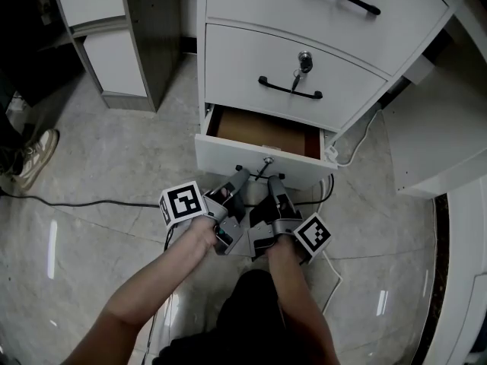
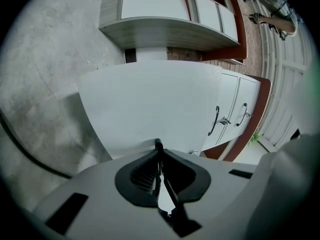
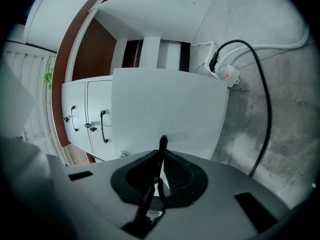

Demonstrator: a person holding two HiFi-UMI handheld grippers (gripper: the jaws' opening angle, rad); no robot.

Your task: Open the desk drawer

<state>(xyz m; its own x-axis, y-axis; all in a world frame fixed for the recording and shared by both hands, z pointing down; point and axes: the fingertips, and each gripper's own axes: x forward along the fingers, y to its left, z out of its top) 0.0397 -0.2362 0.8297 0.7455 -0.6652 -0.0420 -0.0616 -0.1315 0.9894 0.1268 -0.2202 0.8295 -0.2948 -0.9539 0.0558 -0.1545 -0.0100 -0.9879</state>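
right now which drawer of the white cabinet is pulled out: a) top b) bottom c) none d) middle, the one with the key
b: the bottom drawer stands out from the cabinet with its brown inside showing, the left claw and right claw shut on its handle; the middle drawer and top drawer sit flush.

Both forearms reach forward side by side. The left hand [image 1: 202,231] and right hand [image 1: 281,243] each grip their tool from behind. The left tongs [image 1: 240,175] and right tongs [image 1: 274,179] point level, close together, each with its jaws clamped narrowly on the thin drawer handle [image 2: 158,144].
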